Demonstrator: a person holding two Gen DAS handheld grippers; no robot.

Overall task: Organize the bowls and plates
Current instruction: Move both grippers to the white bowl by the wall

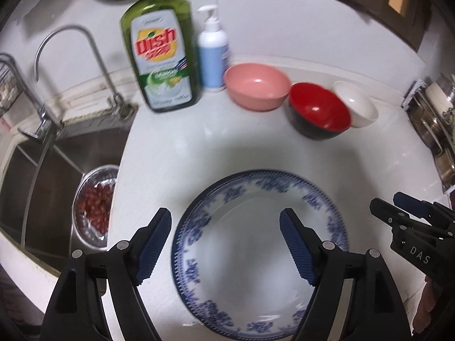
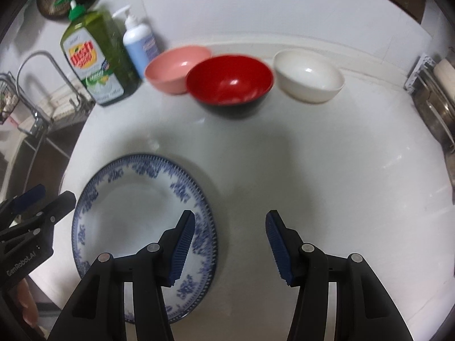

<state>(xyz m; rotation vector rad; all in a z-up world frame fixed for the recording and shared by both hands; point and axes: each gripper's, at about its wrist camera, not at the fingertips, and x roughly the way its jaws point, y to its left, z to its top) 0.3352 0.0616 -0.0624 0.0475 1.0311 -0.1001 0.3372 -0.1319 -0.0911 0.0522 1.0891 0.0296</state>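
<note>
The blue-patterned plate (image 1: 256, 258) lies flat on the white surface (image 2: 312, 164), low in both frames. Above it stand the pink bowl (image 2: 177, 68), red bowl (image 2: 229, 81) and white bowl (image 2: 308, 75). The left tool (image 1: 226, 244) and right tool (image 2: 230, 247) are both released, grasping nothing.

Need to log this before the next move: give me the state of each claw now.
Left claw: open, holding nothing, above the blue-patterned plate.
Right claw: open, holding nothing, over the plate's right rim and the white counter.
</note>
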